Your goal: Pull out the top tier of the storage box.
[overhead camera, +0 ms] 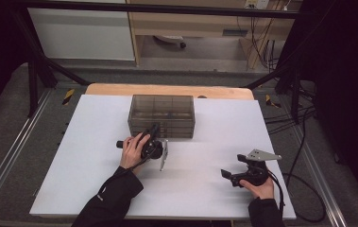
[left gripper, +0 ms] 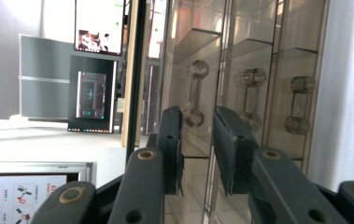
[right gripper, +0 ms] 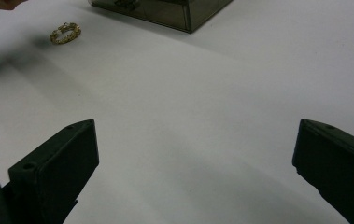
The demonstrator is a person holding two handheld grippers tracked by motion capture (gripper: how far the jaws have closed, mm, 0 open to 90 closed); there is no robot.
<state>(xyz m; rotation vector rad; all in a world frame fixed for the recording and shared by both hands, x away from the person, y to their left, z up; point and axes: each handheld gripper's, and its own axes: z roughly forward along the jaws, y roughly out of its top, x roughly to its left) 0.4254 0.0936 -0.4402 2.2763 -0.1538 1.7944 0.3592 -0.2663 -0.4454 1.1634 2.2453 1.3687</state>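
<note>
- Left gripper (left gripper: 198, 140): in the left gripper view its jaws are standing nearly closed, with only a narrow gap between them and nothing visibly caught in that gap; they are pointing at the front of the drawer box (left gripper: 240, 70), close to one of its clear handles (left gripper: 194, 93).
- In the high view the left gripper (overhead camera: 154, 137) is lying turned on its side against the front of the drawer box (overhead camera: 162, 115), and the left hand (overhead camera: 133, 149) is wrapping around its body.
- Drawer box: a smoky, see-through case with several stacked drawers is sitting on the white worktop (overhead camera: 91, 156), near the far edge and a little left of centre.
- Right gripper (right gripper: 193, 172): in the right gripper view its jaws are standing wide apart and holding nothing, hovering over bare white worktop (right gripper: 202, 102).
- In the high view the right gripper (overhead camera: 231, 171) is resting in the right hand (overhead camera: 260, 188) near the front right of the worktop, well apart from the drawer box.
- Gold bracelet (right gripper: 65, 33): a small gold chain loop is lying on the worktop beyond the right gripper's jaws, near a corner of the drawer box (right gripper: 165, 11) but apart from it.
</note>
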